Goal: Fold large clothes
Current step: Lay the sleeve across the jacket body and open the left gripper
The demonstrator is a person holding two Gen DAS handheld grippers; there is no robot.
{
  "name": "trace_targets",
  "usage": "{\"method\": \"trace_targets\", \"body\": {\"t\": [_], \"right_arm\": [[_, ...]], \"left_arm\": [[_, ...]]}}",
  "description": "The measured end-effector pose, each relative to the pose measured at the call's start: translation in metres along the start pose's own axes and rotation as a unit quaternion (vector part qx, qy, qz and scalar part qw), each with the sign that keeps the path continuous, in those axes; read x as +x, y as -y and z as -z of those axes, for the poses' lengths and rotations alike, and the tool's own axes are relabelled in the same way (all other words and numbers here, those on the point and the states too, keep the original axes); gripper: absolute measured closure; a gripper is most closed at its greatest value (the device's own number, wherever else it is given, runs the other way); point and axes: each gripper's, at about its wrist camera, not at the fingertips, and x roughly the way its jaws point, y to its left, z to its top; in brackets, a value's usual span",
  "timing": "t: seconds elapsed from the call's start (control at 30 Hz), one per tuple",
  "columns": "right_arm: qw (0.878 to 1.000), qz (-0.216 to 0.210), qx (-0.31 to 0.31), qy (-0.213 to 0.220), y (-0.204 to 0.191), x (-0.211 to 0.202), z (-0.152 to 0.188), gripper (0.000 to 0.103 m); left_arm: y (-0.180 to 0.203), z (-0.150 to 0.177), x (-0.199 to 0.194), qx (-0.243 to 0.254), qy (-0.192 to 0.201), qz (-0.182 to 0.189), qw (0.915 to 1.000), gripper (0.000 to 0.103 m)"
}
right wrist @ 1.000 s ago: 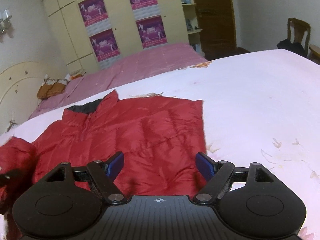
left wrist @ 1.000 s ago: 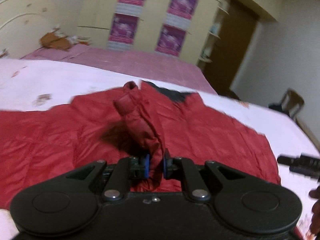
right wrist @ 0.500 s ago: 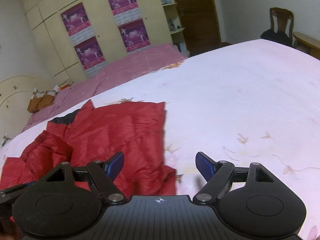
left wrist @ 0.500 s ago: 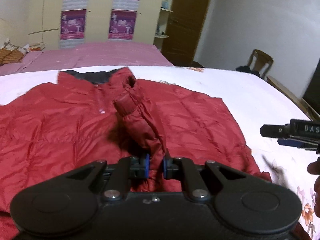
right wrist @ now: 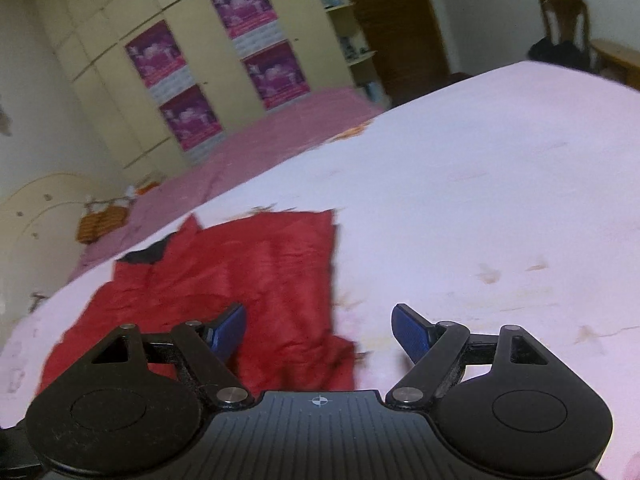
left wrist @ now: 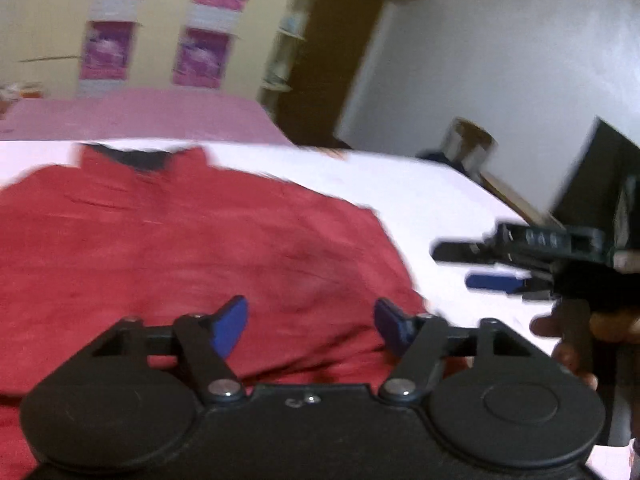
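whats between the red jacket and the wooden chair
Only bare pale floral bedsheet lies between the red jacket and the wooden chair, seen in the right wrist view.

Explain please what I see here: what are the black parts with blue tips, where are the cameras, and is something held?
No robot is here. A person carries one handheld gripper in each hand, and each gripper has a camera looking forward along its two blue-tipped fingers. In the left camera picture you see the left gripper over a red jacket that lies on a white bed; its fingers are opening and nothing is between them. At the right edge of that picture appears the right gripper, carried by a hand. The right camera picture shows that gripper's own fingers, open and holding nothing.
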Motion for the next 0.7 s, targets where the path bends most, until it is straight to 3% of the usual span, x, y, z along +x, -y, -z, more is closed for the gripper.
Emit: {"method": "trace_targets", "body": {"t": [0.1, 0.17, 0.27, 0.33, 0.43, 0.6, 0.7], "right_arm": [[0.999, -0.035, 0.007, -0.024, -0.011, 0.015, 0.004, 0.025], [0.998, -0.040, 0.002, -0.039, -0.021, 0.029, 0.010, 0.025], [0.997, -0.045, -0.004, -0.055, -0.035, 0.045, 0.017, 0.026], [0.996, -0.045, -0.009, -0.071, -0.042, 0.056, 0.020, 0.068], [0.996, -0.041, -0.022, -0.075, -0.050, 0.060, 0.024, 0.088], [0.996, -0.022, -0.084, -0.015, -0.064, 0.030, 0.024, 0.094], [0.994, 0.000, -0.102, -0.029, -0.064, 0.035, 0.035, 0.094]], "left_arm": [[-0.053, 0.004, -0.033, -0.035, 0.028, -0.077, 0.9960, 0.051], [-0.093, 0.007, -0.047, -0.058, 0.030, -0.137, 0.9884, 0.053], [-0.139, 0.009, -0.058, -0.082, 0.028, -0.181, 0.9796, 0.053], [-0.155, 0.010, -0.056, -0.084, 0.021, -0.185, 0.9789, 0.054], [-0.161, 0.011, -0.050, -0.076, 0.012, -0.178, 0.9810, 0.054], [-0.145, 0.016, -0.049, -0.043, 0.010, -0.159, 0.9863, 0.054], [-0.144, 0.023, -0.044, -0.029, -0.009, -0.162, 0.9863, 0.053]]}}
